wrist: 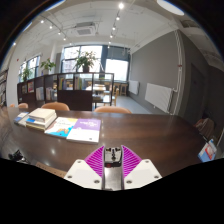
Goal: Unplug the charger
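My gripper [113, 158] is held above a brown wooden table [150, 135], its pink pads close together. A narrow white-grey charger [112, 178] fills the gap between the fingers, and its small dark end [113, 153] shows between the pad tips. Both pads press on it. It hangs clear of the table, with no socket or cable in view.
A stack of books [40, 118] and two flat books [76, 128] lie on the table's left part. A small blue-and-white thing [208, 150] sits at the table's right edge. Chairs [56, 106] stand along the far side, with shelves and plants [85, 62] beyond.
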Tool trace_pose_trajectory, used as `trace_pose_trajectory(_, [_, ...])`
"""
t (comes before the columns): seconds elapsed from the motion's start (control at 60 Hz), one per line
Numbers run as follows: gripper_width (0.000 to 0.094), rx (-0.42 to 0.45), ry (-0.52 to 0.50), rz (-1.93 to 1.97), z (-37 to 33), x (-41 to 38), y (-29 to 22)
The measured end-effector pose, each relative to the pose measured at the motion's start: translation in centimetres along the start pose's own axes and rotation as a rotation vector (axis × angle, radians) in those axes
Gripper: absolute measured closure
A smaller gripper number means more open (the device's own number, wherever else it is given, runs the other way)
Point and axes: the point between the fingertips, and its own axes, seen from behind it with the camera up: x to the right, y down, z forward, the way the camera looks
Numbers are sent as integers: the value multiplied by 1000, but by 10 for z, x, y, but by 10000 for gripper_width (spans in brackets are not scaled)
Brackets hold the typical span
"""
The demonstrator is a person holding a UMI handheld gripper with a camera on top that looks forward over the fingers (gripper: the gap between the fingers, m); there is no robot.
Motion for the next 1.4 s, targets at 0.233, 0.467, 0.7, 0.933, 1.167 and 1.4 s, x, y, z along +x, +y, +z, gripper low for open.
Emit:
trace_pose_trajectory(0.233, [712,-186,-62,2,21,-11,127])
trace_pose_trajectory(0.467, [507,-288,-97,18,23,-23,175])
trace_pose_trajectory(0.7, [298,-181,-58,-1,-30,-36,95])
trace_pose_trajectory(0.933, [263,-26,-46,-15,-168,-84,-3])
trace_pose_trajectory(1.167, [244,-3,-106,30,-285,-160,13])
trace_pose_trajectory(1.4, [247,-73,-135,-10,-355,-212,64])
